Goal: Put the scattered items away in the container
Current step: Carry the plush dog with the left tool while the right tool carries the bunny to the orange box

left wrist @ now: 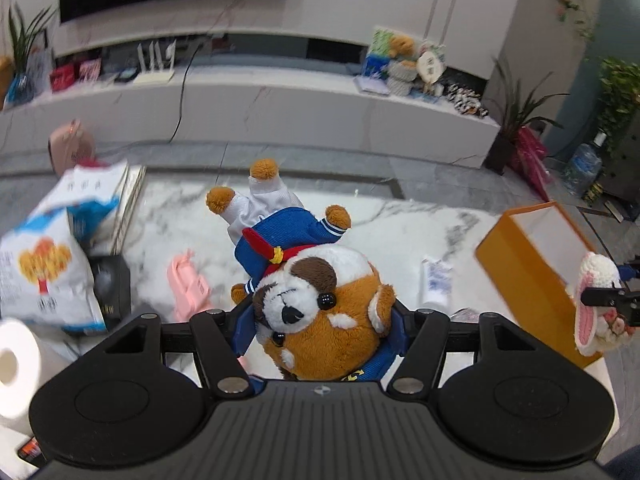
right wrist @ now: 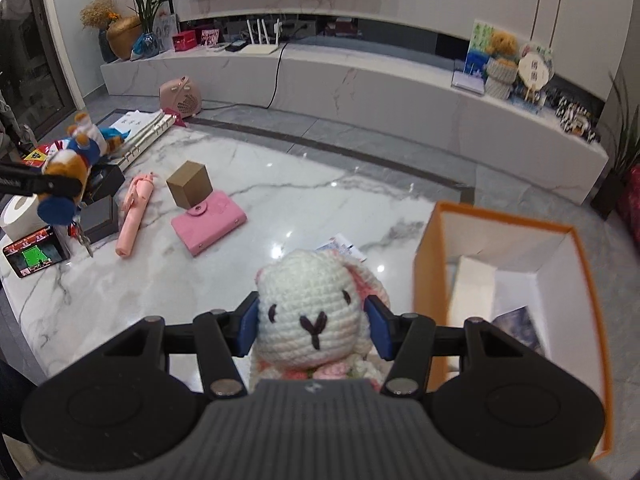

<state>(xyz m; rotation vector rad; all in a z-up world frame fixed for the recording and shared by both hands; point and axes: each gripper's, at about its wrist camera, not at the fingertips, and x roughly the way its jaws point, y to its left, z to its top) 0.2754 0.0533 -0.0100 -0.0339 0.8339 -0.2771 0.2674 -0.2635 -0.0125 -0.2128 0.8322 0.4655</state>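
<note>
while the orange box [right wrist: 516, 272] sits open at the marble table's [right wrist: 280, 208] right edge, just right of my right gripper [right wrist: 314, 326], that hand is clearly the nearer one. its jaws pinch the crochet bunny [right wrist: 312, 308] by the head. my left gripper [left wrist: 320, 320], well left of the box, clamps the plush dog [left wrist: 316, 300] (hanging head-down, legs pointing away from me).

My right claw [right wrist: 312, 326] has the crochet bunny [right wrist: 312, 312] squeezed by its head, orange box [right wrist: 428, 264] just beside, maybe books inside.
</note>
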